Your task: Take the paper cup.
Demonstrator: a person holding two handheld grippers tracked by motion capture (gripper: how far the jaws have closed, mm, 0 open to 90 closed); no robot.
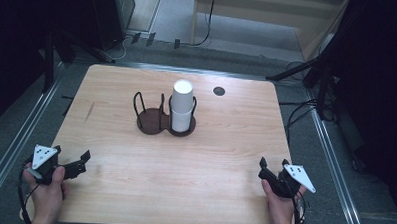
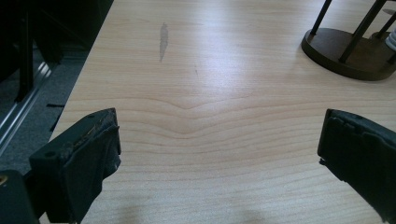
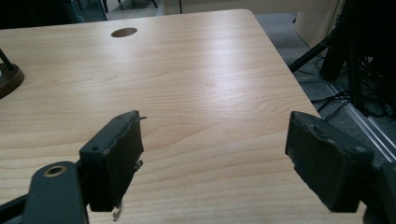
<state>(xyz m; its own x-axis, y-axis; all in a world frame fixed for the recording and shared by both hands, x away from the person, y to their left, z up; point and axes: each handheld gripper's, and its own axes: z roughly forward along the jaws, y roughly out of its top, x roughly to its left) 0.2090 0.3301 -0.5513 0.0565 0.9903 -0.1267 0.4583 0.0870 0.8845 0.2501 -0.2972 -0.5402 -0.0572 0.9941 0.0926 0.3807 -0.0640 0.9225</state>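
I rest L gripper [image 1: 83,158] & R gripper [image 1: 271,166] at near table corners, jaws wide, empty, to keep clear of white paper cup stack [image 1: 182,105] in dark two-ring wire holder [image 1: 159,118].

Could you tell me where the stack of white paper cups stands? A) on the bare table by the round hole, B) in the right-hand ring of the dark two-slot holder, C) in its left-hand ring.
B: the white cups stand in the right ring of the holder; the left ring is empty.
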